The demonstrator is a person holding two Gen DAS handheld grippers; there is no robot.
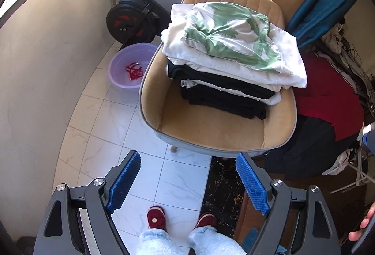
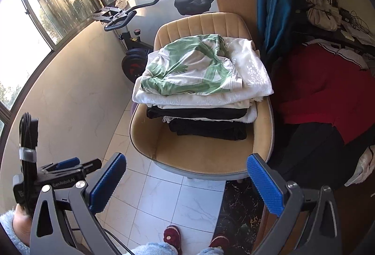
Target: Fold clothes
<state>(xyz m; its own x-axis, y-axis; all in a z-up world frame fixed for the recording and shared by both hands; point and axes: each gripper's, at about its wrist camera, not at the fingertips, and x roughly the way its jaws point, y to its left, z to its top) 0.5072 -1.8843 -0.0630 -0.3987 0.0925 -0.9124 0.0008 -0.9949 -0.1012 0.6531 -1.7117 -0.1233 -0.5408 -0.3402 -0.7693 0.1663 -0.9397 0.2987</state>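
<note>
Both tools were spread wide with nothing between the pads — left tool (image 1: 188, 181), right tool (image 2: 186, 182). The folded stack (image 1: 230, 60) sat on the tan chair (image 1: 211, 133), green-print top (image 2: 187, 67) uppermost, black pieces at the bottom. Both tools hung over the tile floor (image 1: 178, 184) short of the chair — slippers (image 1: 156, 217) below.

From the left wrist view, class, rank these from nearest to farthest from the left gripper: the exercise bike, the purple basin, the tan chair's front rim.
Measured from the left gripper, which is open and empty:
1. The tan chair's front rim, just ahead of the fingertips.
2. The purple basin, on the floor left of the chair.
3. The exercise bike, behind the basin by the wall.
</note>
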